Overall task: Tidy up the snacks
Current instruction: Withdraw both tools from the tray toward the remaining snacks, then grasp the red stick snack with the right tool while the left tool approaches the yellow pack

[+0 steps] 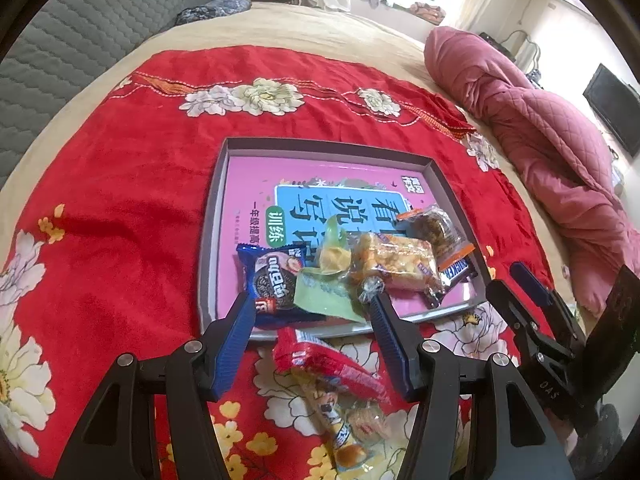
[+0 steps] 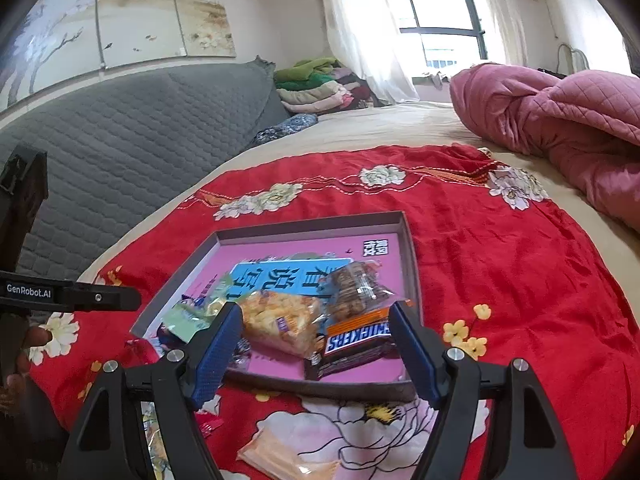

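Several wrapped snacks already sit in the shallow grey cardboard tray (image 1: 212, 216) with a pink printed base, heaped toward its 5 o'clock corner. Left wrist view: left tool (image 1: 312, 308) spread, pinching nothing, above the tray's near rim; blue Oreo cookie packet (image 1: 272, 276) at 11 o'clock of it, red crinkly snack bag (image 1: 320, 360) loose on the red floral blanket (image 1: 120, 184) at 6 o'clock, likely next to collect. Right wrist view: right tool (image 2: 316, 328) spread, empty, framing the brown Snickers bar (image 2: 356, 340) and yellow puffed-rice cake pack (image 2: 280, 320); pale orange packet (image 2: 288, 456) outside at 6 o'clock.
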`<control>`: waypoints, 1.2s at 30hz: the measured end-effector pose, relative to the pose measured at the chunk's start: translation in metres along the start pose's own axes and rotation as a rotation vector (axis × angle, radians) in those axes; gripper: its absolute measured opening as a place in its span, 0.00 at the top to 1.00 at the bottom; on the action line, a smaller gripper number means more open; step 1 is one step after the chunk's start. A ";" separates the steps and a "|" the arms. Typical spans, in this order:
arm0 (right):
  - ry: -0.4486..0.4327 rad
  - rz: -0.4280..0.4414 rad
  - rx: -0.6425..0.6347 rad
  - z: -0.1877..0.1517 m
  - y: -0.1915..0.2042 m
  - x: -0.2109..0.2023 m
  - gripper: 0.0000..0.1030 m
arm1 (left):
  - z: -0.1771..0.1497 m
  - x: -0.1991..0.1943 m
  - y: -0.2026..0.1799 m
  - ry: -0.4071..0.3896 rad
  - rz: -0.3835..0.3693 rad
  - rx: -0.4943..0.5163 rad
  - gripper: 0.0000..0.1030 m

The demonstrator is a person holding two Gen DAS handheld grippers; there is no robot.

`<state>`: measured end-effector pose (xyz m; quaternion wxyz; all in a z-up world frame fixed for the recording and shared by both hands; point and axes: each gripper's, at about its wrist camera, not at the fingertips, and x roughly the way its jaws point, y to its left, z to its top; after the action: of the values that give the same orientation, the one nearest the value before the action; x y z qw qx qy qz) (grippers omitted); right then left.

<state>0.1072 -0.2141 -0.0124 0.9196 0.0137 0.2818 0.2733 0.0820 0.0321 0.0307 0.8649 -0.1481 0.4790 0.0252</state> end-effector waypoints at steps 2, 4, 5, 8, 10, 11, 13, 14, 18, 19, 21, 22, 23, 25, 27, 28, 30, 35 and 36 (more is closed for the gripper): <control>0.005 0.005 -0.006 -0.001 0.004 0.000 0.27 | -0.002 -0.002 0.002 0.001 0.000 -0.001 0.40; 0.007 0.010 -0.012 -0.001 0.007 -0.001 0.27 | -0.003 -0.004 0.004 0.001 0.001 -0.002 0.40; 0.009 0.011 -0.015 -0.002 0.009 -0.002 0.27 | -0.005 -0.005 0.006 0.001 0.003 -0.003 0.40; 0.012 0.020 -0.020 -0.003 0.013 -0.003 0.27 | -0.008 -0.008 0.009 0.000 0.010 -0.003 0.40; 0.017 0.023 -0.025 -0.003 0.016 -0.004 0.27 | -0.009 -0.010 0.011 0.004 0.008 -0.004 0.40; 0.019 0.025 -0.027 -0.004 0.017 -0.004 0.27 | -0.011 -0.011 0.011 0.004 0.008 -0.003 0.40; 0.024 0.028 -0.030 -0.005 0.019 -0.004 0.27 | -0.013 -0.012 0.013 0.008 0.013 0.002 0.40; 0.025 0.028 -0.030 -0.005 0.020 -0.004 0.27 | -0.014 -0.012 0.014 0.012 0.015 0.005 0.40; 0.032 0.032 -0.032 -0.006 0.022 -0.003 0.27 | -0.020 -0.011 0.018 0.028 0.010 0.007 0.40; 0.033 0.035 -0.032 -0.006 0.022 -0.004 0.27 | -0.022 -0.012 0.018 0.031 0.010 0.008 0.40; 0.036 0.036 -0.039 -0.006 0.024 -0.004 0.27 | -0.025 -0.012 0.019 0.037 0.009 0.011 0.40; 0.036 0.039 -0.040 -0.007 0.025 -0.004 0.27 | -0.026 -0.012 0.020 0.039 0.008 0.012 0.40; 0.038 0.042 -0.042 -0.007 0.027 -0.004 0.27 | -0.028 -0.012 0.020 0.043 0.007 0.014 0.40; 0.042 0.050 -0.050 -0.008 0.030 -0.004 0.27 | -0.031 -0.012 0.021 0.049 0.008 0.016 0.40; 0.046 0.057 -0.057 -0.009 0.032 -0.004 0.27 | -0.033 -0.012 0.022 0.056 0.008 0.017 0.40; 0.048 0.061 -0.062 -0.009 0.034 -0.004 0.27 | -0.035 -0.011 0.022 0.060 0.009 0.016 0.40; 0.052 0.068 -0.071 -0.010 0.037 -0.003 0.27 | -0.038 -0.010 0.023 0.072 0.006 0.019 0.40; 0.072 0.097 -0.090 -0.013 0.044 -0.001 0.27 | -0.047 -0.004 0.026 0.104 0.001 0.018 0.40; 0.081 0.109 -0.091 -0.014 0.045 0.000 0.27 | -0.048 -0.003 0.026 0.111 0.000 0.017 0.40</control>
<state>0.0774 -0.1778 -0.0161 0.8908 -0.0238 0.3052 0.3358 0.0364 0.0440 0.0029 0.8381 -0.1420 0.5266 0.0132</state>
